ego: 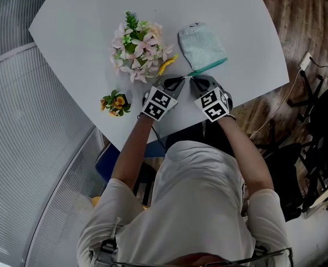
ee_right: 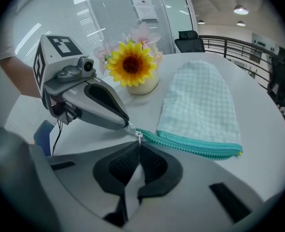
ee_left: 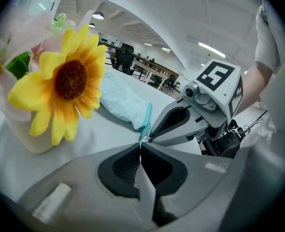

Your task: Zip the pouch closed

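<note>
**On the white round table point(ego: 75, 32), a two-handed pinch**

Near the table's front edge, the mint-green checked fabric pouch point(ego: 201, 48) lies flat, with its teal zipper point(ee_right: 195, 146) along the side facing the person. The left gripper point(ego: 182, 79) has its jaws pressed together on the end of that zipper. The right gripper point(ee_right: 139, 146) meets it tip to tip and is clamped on the small silver zipper pull point(ee_right: 139, 135). A pink artificial bouquet point(ego: 137, 46) stands just beside the pouch.

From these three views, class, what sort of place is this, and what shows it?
Probably an open-plan office: rows of desks in the background, a black office chair, and a glass partition with blinds.
</note>
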